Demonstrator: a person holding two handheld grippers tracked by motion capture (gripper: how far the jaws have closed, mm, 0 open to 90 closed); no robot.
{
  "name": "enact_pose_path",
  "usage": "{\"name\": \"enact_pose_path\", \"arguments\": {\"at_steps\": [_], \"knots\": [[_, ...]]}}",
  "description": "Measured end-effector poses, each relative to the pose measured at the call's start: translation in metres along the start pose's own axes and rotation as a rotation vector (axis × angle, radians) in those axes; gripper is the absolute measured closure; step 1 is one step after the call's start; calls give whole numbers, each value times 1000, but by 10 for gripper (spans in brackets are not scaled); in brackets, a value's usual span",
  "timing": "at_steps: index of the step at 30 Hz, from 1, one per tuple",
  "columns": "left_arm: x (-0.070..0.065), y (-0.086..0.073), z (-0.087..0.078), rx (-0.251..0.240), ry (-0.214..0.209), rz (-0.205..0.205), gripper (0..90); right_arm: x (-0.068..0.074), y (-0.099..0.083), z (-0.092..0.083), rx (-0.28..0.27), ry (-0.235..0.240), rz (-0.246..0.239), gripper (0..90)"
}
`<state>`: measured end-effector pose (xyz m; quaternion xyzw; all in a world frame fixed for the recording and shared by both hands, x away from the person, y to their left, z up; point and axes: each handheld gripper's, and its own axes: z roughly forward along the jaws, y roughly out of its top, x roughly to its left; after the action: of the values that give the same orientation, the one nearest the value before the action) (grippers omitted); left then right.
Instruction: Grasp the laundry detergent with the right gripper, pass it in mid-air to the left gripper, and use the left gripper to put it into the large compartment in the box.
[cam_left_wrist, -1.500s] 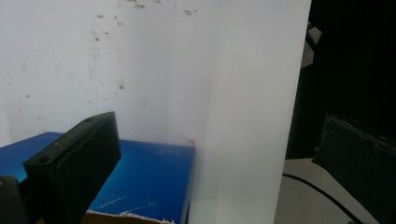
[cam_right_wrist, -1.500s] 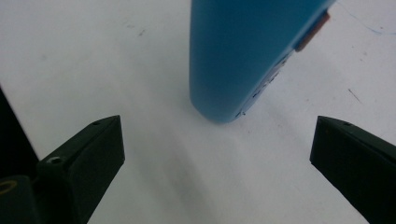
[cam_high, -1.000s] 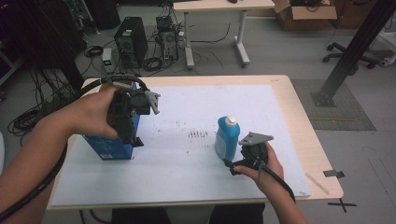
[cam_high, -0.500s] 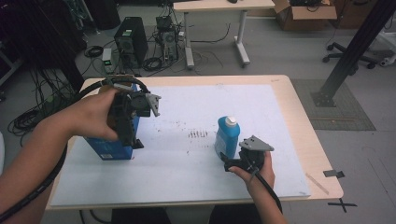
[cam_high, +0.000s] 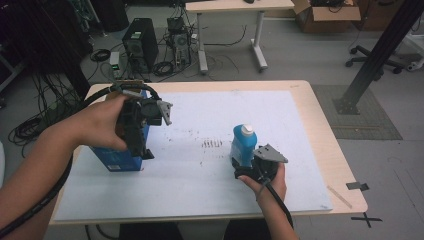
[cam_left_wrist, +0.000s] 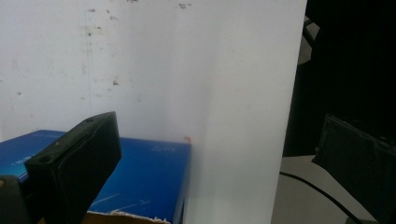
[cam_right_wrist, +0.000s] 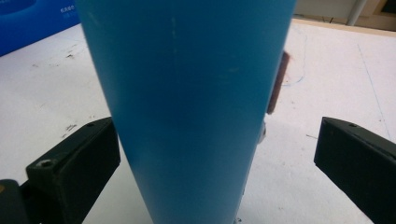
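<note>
Bottle (cam_high: 243, 145), blue with a white cap, stands upright on the white sheet (cam_high: 280, 120) that covers the table (cam_high: 327, 145), right of centre and toward the near edge. Right gripper (cam_high: 250, 167) sits low behind it on the person's side, level with its base. In the right gripper view the bottle (cam_right_wrist: 187, 107) is between the two black jaws, which are spread wide: left jaw just beside or touching the bottle wall, can't tell which; right jaw well clear, with bare sheet (cam_right_wrist: 299, 154) showing in the gap. So wide open, nothing clamped. Right hand (cam_high: 267, 182) wraps the gripper body from below, cable trailing toward the near edge.

Box (cam_high: 120, 152), blue cardboard, stands on the left part of the sheet near the table's left edge. Left gripper (cam_high: 142, 150) is over it, pointing down, left hand (cam_high: 102, 125) around the body. Left gripper view: jaws spread wide, one jaw over the blue box top (cam_left_wrist: 144, 177), the other far off at the right past the sheet's edge (cam_left_wrist: 289, 93), over dark floor. Nothing held between them. Torn cardboard edge visible at the bottom of that view. Can't tell whether the near jaw touches the box.

Dark scuff marks (cam_high: 212, 144) on the sheet between box and bottle. Box and bottle well apart.
</note>
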<state>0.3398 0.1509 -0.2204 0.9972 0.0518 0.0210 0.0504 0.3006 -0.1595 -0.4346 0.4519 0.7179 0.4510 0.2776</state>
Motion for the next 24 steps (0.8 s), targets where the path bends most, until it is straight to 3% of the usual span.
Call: {"name": "enact_pose_path", "arguments": {"at_steps": [14, 24], "knots": [[2, -2, 3, -2, -7, 3, 3, 7, 2, 8, -49, -47, 23, 3], [3, -6, 5, -4, -11, -3, 4, 12, 3, 12, -82, -43, 34, 3]]}}
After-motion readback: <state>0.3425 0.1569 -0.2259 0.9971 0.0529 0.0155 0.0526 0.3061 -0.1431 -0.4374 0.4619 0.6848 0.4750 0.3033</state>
